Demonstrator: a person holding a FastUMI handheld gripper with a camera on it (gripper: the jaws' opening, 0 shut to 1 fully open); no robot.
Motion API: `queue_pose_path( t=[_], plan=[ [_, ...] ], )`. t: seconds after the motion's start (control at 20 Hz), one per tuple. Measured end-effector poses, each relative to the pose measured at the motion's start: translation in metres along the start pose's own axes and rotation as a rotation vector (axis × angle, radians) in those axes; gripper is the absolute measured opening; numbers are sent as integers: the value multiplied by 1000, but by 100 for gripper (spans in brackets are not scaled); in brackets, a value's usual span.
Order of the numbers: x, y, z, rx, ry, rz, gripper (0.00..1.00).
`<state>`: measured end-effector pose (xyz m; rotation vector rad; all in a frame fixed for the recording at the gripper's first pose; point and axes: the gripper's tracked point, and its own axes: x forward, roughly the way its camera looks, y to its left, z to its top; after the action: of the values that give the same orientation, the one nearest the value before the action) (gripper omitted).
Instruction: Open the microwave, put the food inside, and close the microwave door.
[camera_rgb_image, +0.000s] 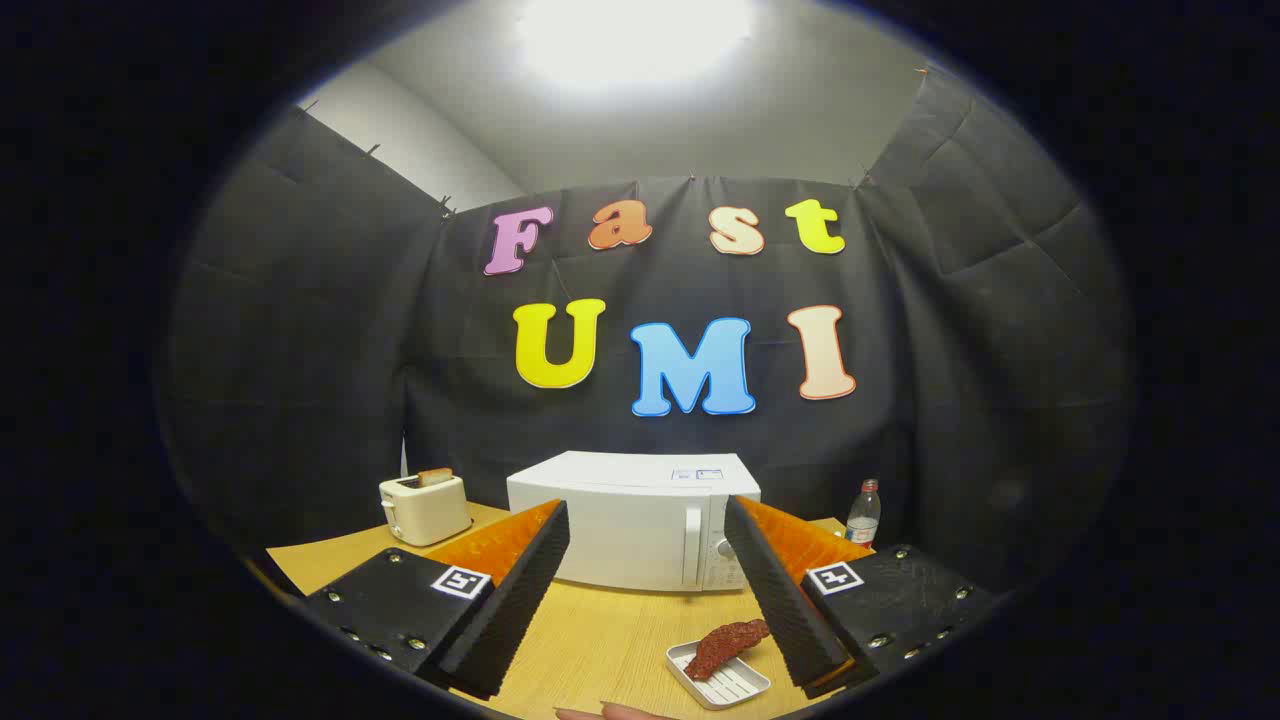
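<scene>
White boxy microwave (632, 520), door closed, sits at the wooden table's (600, 640) far edge; reddish-brown food piece (726, 646) lies on a small white tray (730, 684) near the released hand-held gripper (650, 600).

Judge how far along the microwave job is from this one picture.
Nothing looks done: the microwave door is shut. In hand: the gripper is open and holds nothing, aimed at the microwave beyond its fingers. Left: open the door, move the food from its white tray inside, close the door.
</scene>
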<state>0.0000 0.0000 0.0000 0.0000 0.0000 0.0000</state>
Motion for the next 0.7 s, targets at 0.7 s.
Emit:
queue_pose_path(
  t=[0.7],
  plan=[
    [1, 6, -3, -8, 11, -4, 99]
  ],
)
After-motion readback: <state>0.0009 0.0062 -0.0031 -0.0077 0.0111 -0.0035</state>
